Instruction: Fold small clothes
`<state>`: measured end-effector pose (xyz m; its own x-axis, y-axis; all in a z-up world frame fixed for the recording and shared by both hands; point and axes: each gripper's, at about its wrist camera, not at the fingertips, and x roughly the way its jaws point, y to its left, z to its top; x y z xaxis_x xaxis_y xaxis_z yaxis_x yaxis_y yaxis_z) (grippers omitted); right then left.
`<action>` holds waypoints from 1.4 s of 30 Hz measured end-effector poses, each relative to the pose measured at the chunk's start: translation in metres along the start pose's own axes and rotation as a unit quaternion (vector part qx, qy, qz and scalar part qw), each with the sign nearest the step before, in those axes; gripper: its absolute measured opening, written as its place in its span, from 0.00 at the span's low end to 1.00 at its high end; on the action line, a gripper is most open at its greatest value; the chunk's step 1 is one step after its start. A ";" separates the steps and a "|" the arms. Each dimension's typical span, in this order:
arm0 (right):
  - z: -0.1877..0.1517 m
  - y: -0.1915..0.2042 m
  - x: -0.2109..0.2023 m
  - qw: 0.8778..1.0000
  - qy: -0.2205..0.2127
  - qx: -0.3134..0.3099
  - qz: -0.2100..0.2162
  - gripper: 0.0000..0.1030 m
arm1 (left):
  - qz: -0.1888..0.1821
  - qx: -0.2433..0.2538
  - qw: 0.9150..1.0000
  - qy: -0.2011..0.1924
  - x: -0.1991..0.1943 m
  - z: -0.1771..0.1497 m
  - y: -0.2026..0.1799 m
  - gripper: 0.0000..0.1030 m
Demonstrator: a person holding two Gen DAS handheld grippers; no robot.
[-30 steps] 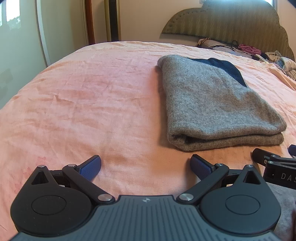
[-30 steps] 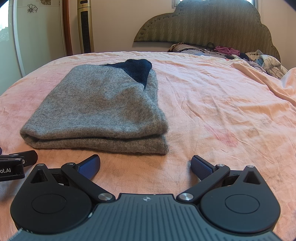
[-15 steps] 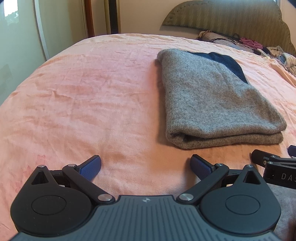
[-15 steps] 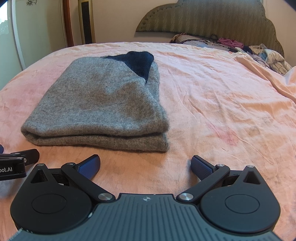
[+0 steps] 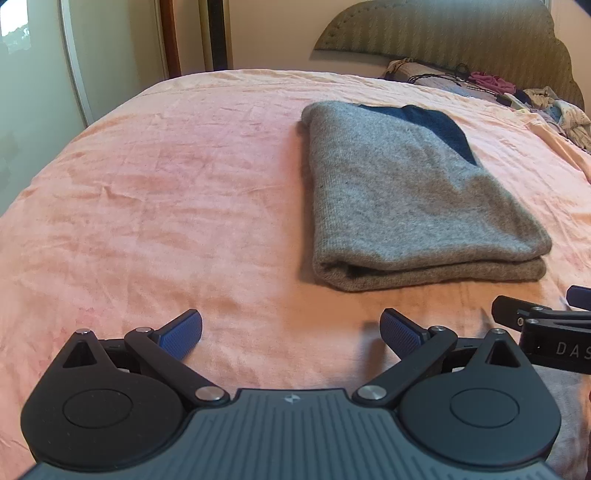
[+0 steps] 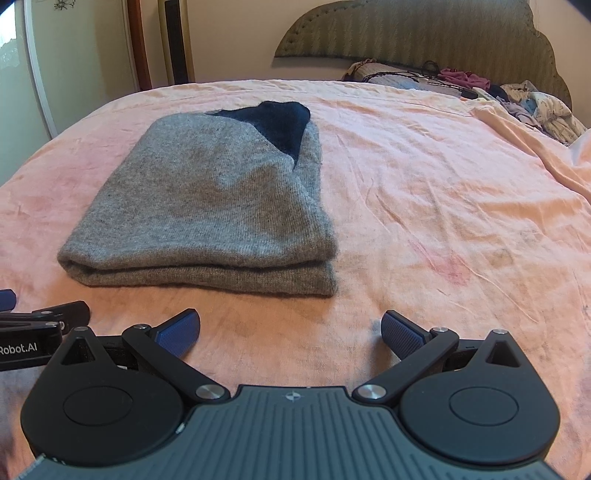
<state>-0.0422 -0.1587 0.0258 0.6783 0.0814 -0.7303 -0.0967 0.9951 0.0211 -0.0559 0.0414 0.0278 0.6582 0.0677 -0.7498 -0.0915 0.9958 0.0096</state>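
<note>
A grey knit sweater [image 5: 410, 199] with a dark blue patch lies folded in a neat rectangle on the pink bedsheet [image 5: 177, 192]. It also shows in the right wrist view [image 6: 214, 206]. My left gripper [image 5: 291, 330] is open and empty, a little in front of and left of the sweater's near edge. My right gripper [image 6: 291, 330] is open and empty, in front of the sweater's near right corner. Each gripper shows at the edge of the other's view: the right one in the left wrist view [image 5: 546, 328], the left one in the right wrist view [image 6: 37, 325].
A pile of loose clothes [image 6: 532, 107] lies at the far right of the bed by the padded headboard [image 6: 413, 33]. A wall and door frame [image 6: 140, 40] stand beyond the bed's far left edge. Wrinkled sheet stretches right of the sweater [image 6: 461, 192].
Both grippers have tilted and shifted slightly, so the sweater sits a little lower in each view. The sweater itself has not moved and both grippers stay open.
</note>
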 end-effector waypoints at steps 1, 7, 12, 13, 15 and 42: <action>0.000 0.000 -0.001 1.000 0.000 0.001 0.001 1.00 | -0.001 0.001 1.000 -0.002 -0.002 0.001 -0.001 1.00; 0.001 -0.002 -0.001 1.000 -0.002 0.002 0.000 1.00 | 0.001 -0.004 1.000 -0.005 -0.006 0.005 0.000 1.00; 0.001 -0.004 -0.002 1.000 -0.002 0.005 0.000 1.00 | 0.001 -0.006 1.000 -0.002 -0.006 0.005 -0.001 1.00; 0.001 -0.004 -0.002 1.000 -0.002 0.005 0.000 1.00 | 0.001 -0.006 1.000 -0.001 -0.006 0.005 -0.001 1.00; 0.001 -0.004 -0.002 1.000 -0.002 0.005 0.000 1.00 | 0.001 -0.006 1.000 -0.001 -0.006 0.005 -0.001 1.00; 0.002 -0.003 -0.001 1.000 -0.002 0.004 0.000 1.00 | -0.001 -0.007 1.000 0.011 -0.002 0.004 -0.002 1.00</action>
<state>-0.0417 -0.1613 0.0279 0.6810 0.0821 -0.7276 -0.0914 0.9955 0.0268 -0.0541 0.0393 0.0321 0.6412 0.0646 -0.7647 -0.1011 0.9949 -0.0007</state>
